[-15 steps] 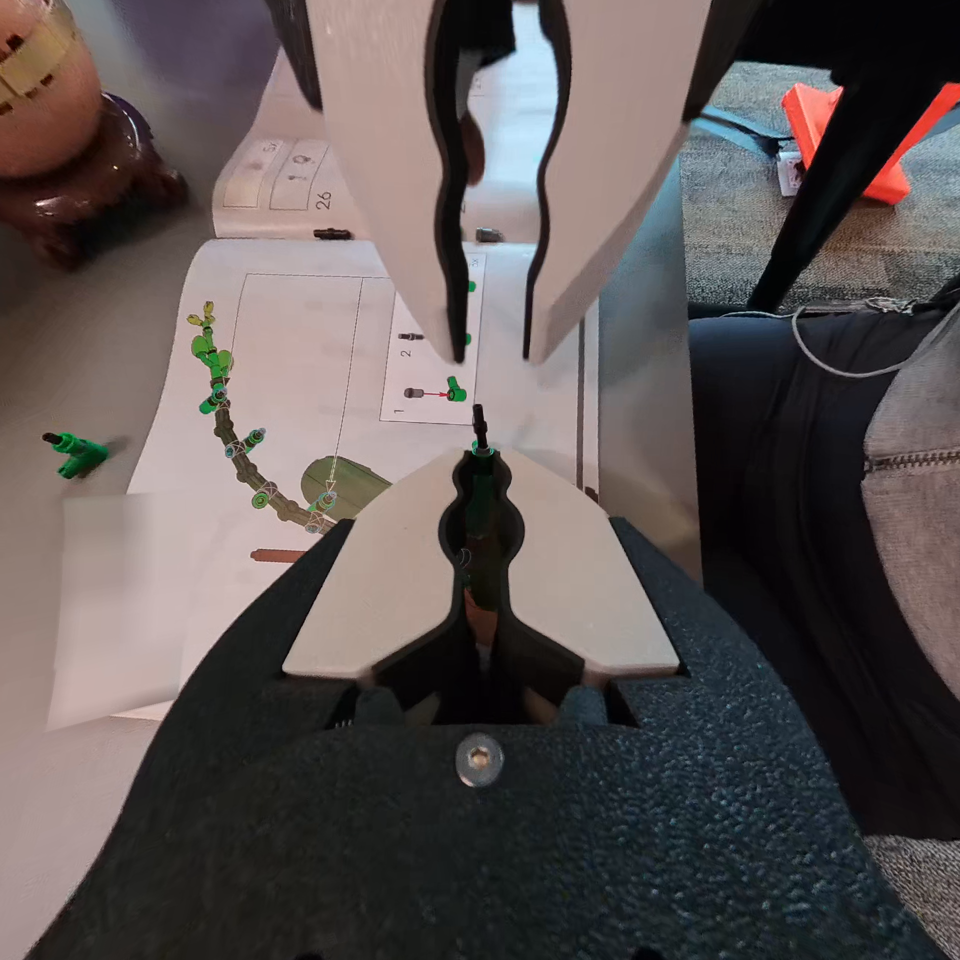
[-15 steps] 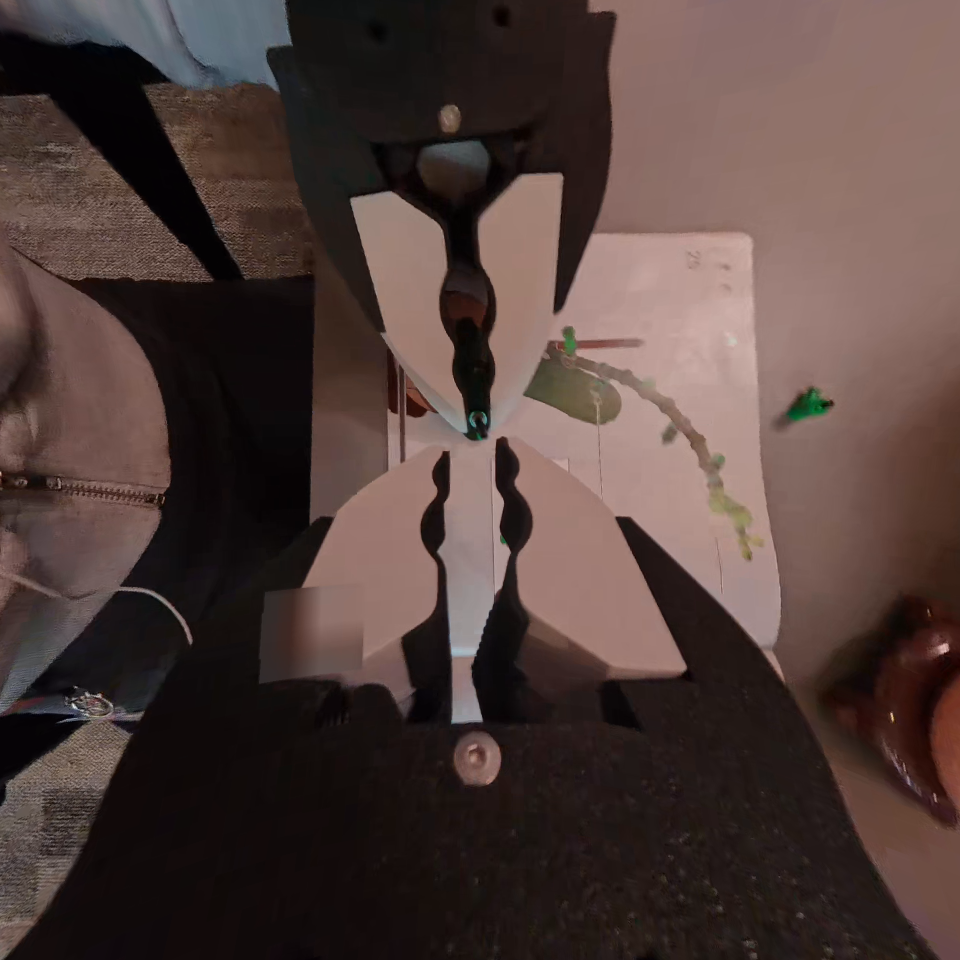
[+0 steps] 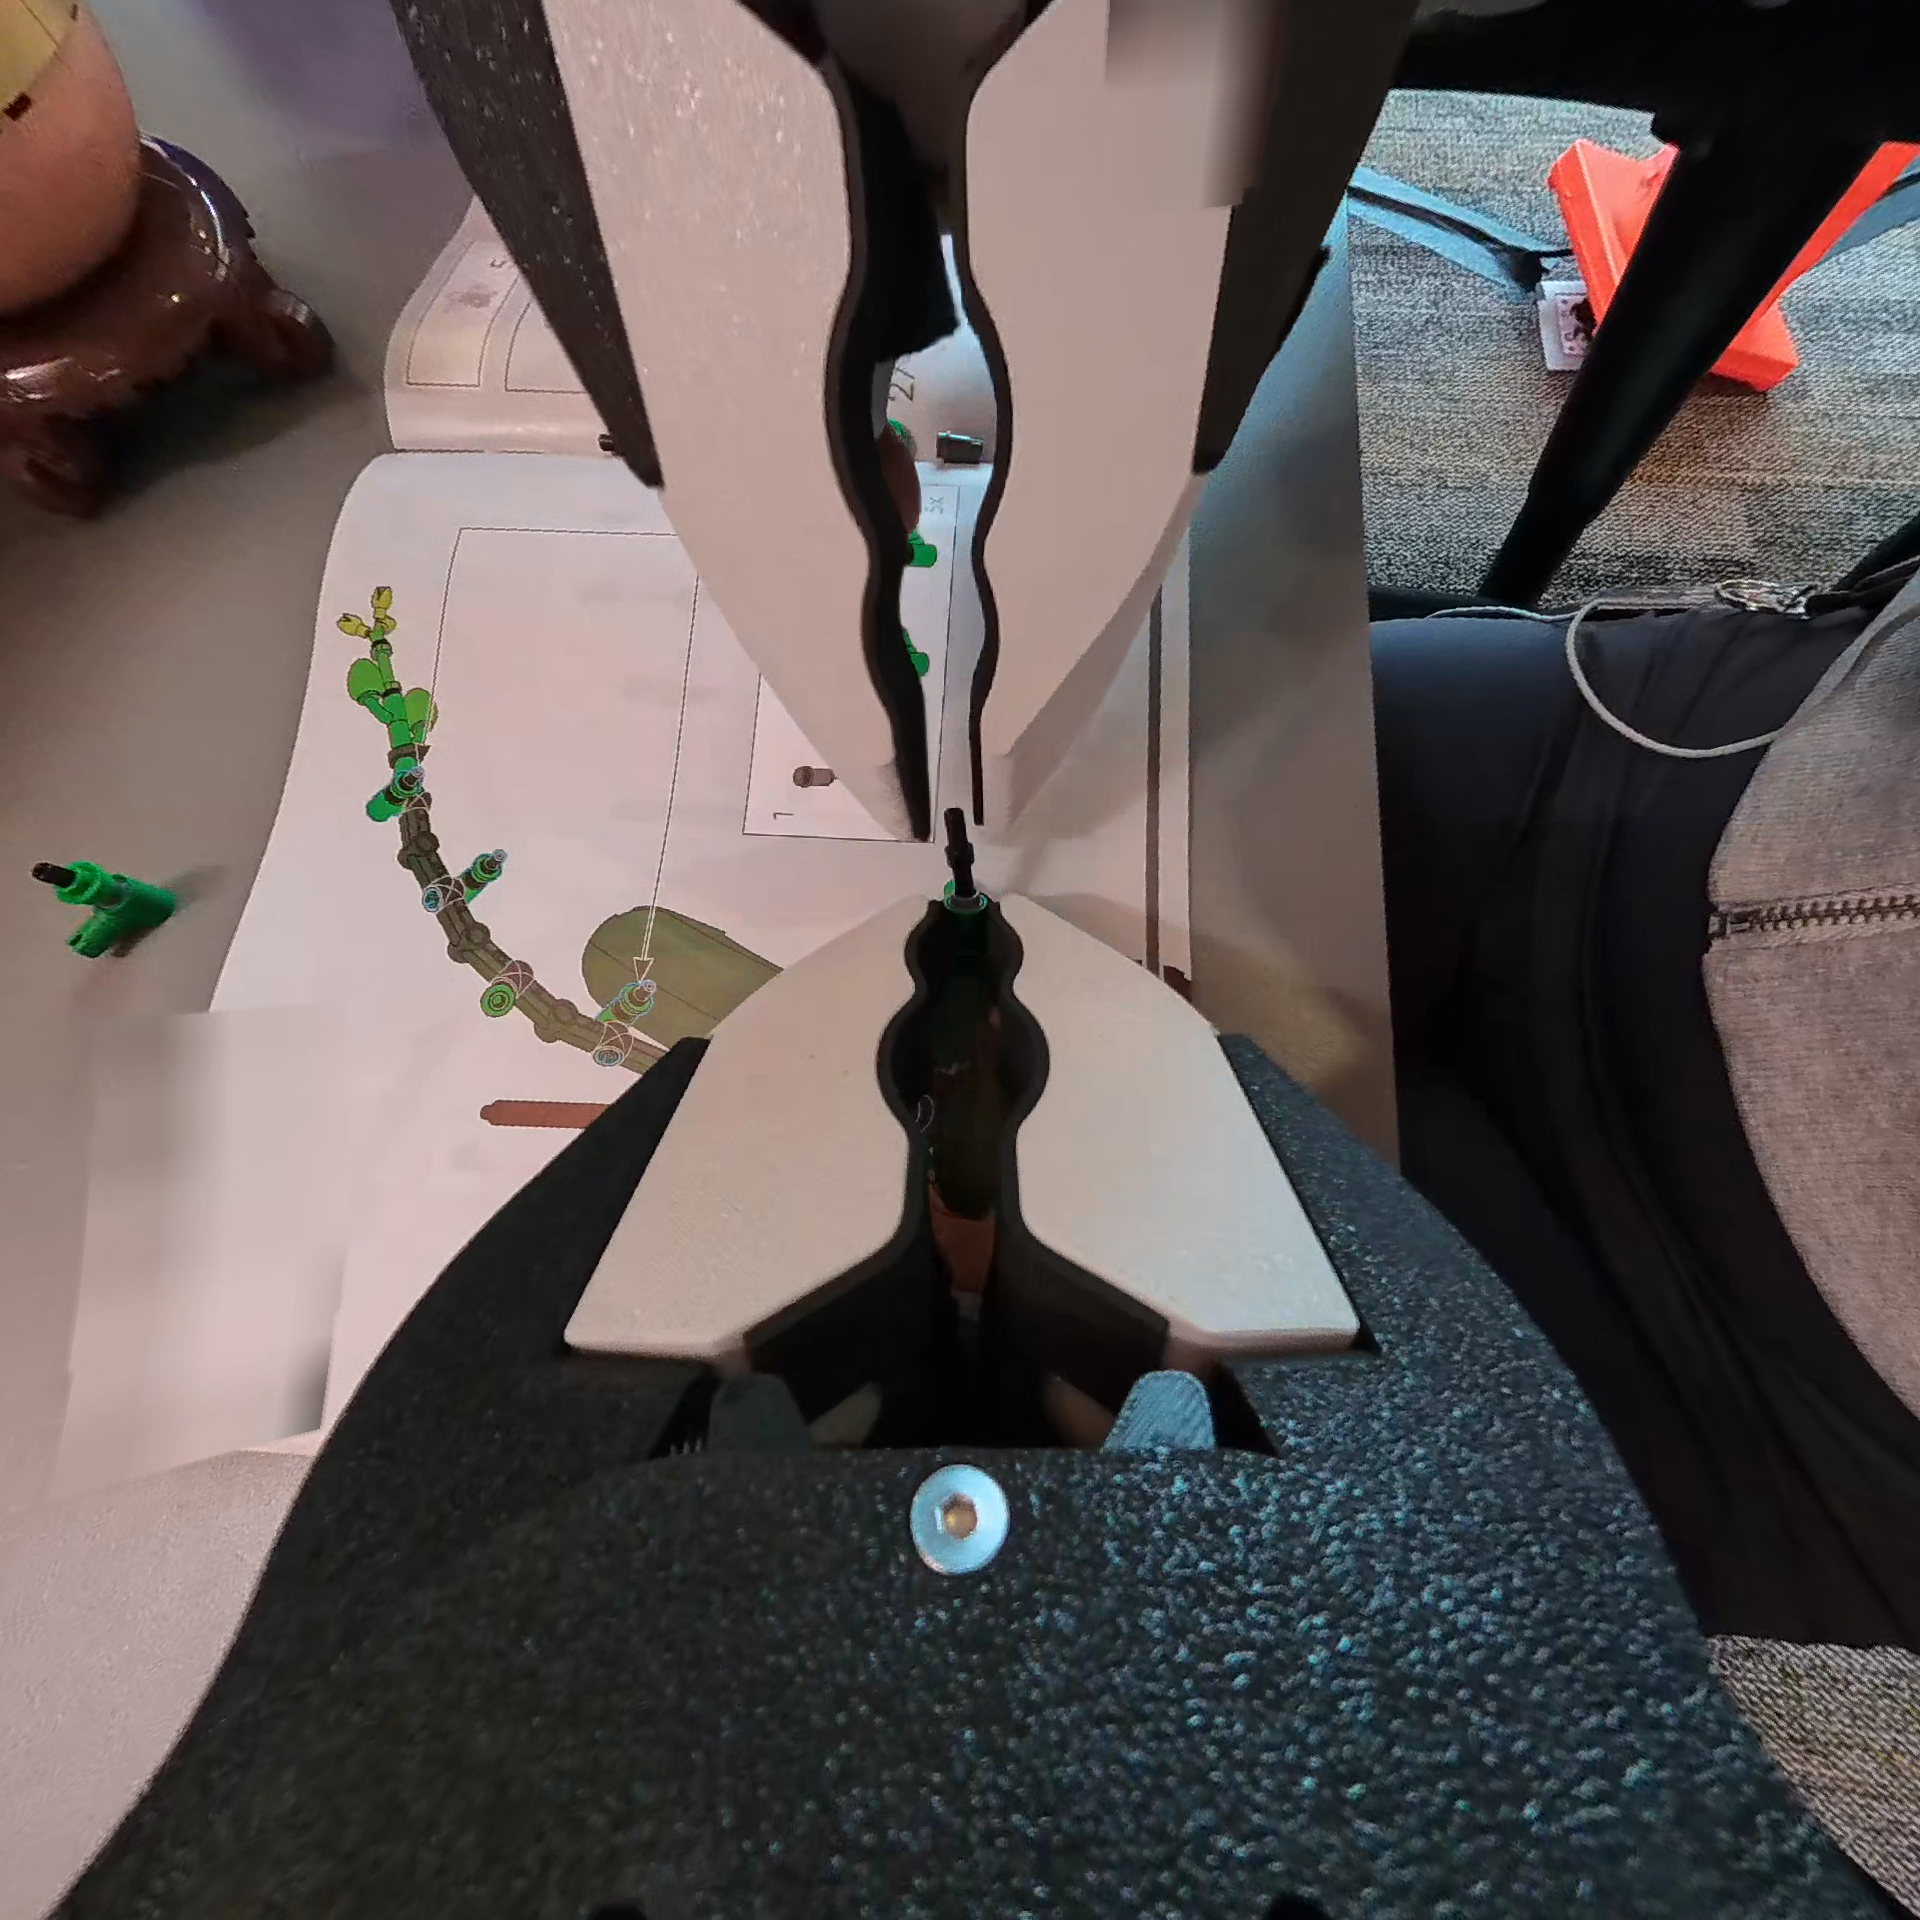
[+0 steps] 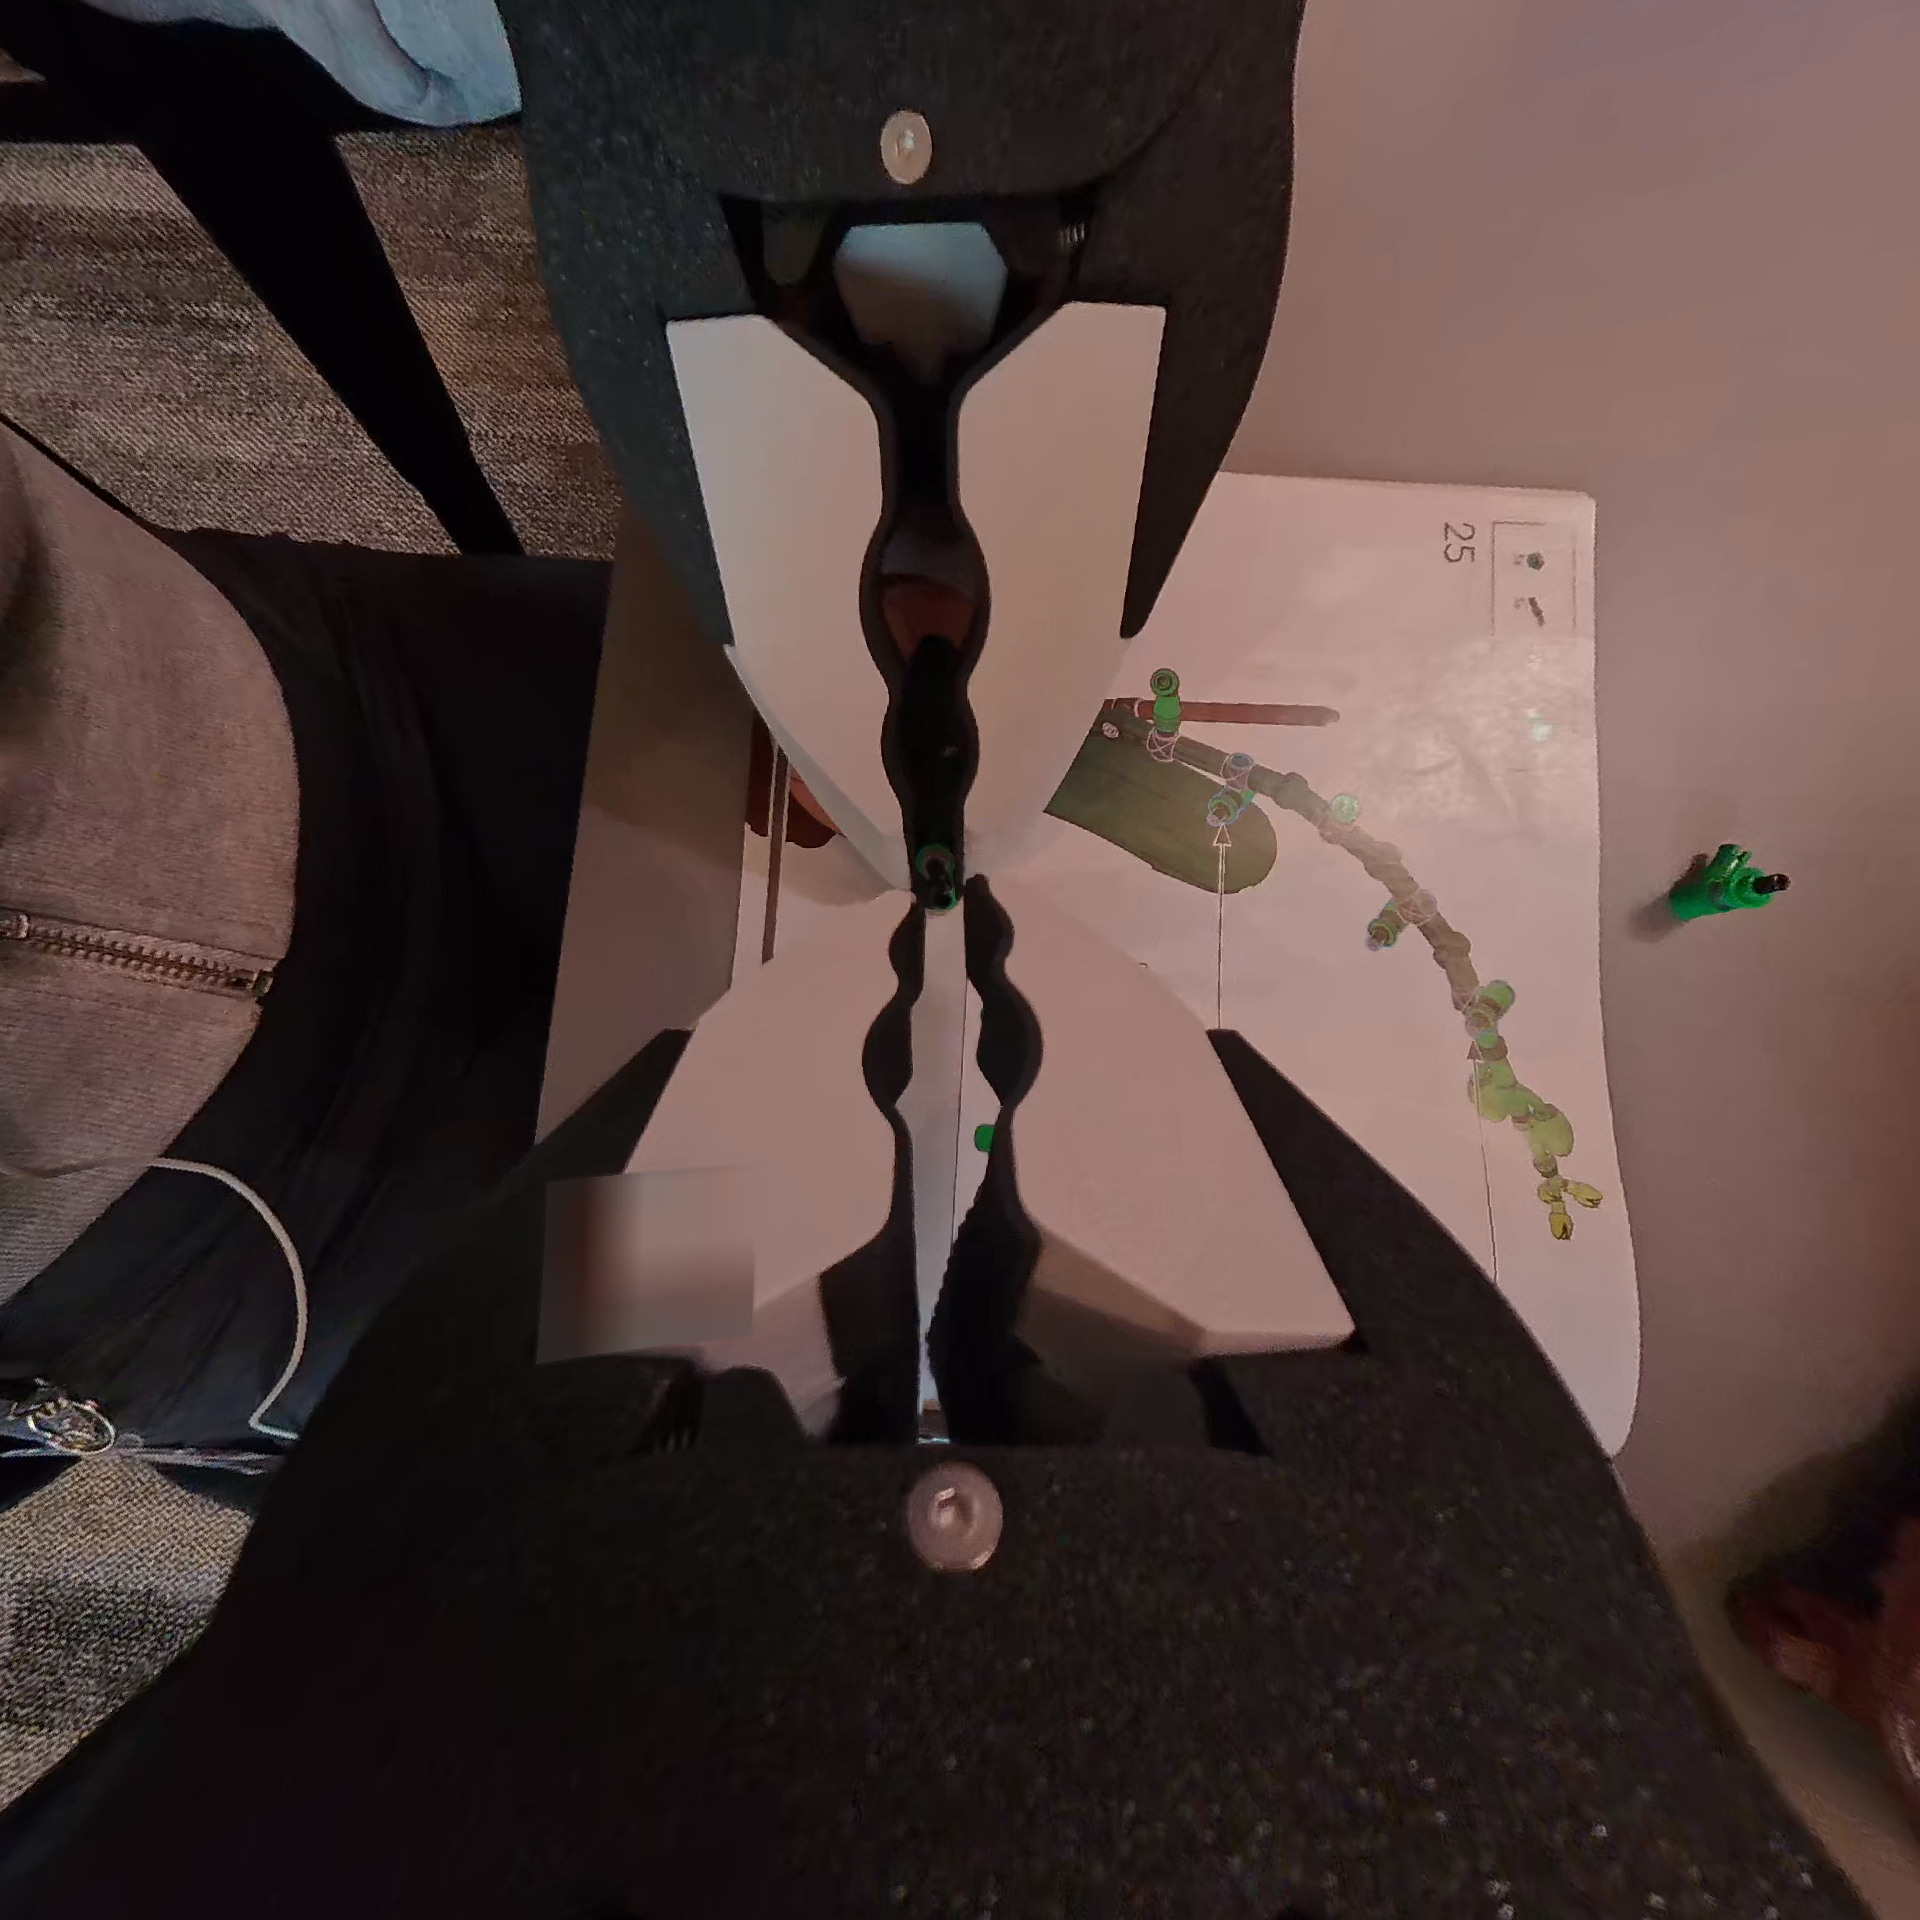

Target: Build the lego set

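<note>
My left gripper [image 3: 961, 904] is shut on a dark green and brown stem piece [image 3: 961, 1049]. A green ring and a short black pin [image 3: 956, 847] stick out past its fingertips. My right gripper [image 3: 951, 816] comes in from the far side, tip to tip with the left one. Its jaws are narrowly open, and the pin's end sits at their mouth with a gap to each pad. In the right wrist view, my right gripper [image 4: 943, 909] meets the left gripper [image 4: 940, 878] over the open instruction booklet [image 4: 1403, 1091].
The booklet [image 3: 582, 727] lies on a pale table. A loose green piece with a black pin [image 3: 104, 899] lies left of it, also visible in the right wrist view [image 4: 1720, 883]. A brown stand [image 3: 156, 322] is at the far left. A person's lap [image 3: 1558, 935] adjoins the table edge. My left and right fingertips are right by each other.
My right gripper has moved closer to the left one and its jaws have narrowed, so its tips now flank the pin's end. My left gripper keeps its hold, unmoved.
</note>
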The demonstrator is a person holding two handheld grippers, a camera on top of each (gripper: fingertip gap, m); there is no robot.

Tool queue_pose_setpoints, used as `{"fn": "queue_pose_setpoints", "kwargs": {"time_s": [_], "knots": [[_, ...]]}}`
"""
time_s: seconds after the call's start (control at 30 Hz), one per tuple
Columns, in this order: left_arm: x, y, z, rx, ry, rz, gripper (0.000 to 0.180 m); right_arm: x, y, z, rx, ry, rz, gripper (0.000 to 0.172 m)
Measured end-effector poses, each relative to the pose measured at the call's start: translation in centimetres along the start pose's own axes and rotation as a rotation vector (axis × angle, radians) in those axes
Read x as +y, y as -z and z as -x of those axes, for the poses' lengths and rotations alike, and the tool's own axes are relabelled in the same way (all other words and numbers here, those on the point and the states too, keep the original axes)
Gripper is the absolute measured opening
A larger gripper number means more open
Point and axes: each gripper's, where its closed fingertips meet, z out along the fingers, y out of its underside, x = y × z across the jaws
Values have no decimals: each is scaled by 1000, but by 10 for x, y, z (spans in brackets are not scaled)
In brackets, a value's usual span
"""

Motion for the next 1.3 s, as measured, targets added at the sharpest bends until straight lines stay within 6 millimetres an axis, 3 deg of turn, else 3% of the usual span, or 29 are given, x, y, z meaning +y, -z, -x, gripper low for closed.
{"fn": "queue_pose_setpoints", "kwargs": {"time_s": [0.7,1.3], "knots": [[0,0,0,14,53,3,6,-3,1,2,79,94,42,2],[0,0,0,18,57,3,6,-1,1,3,67,69,37,0]]}}
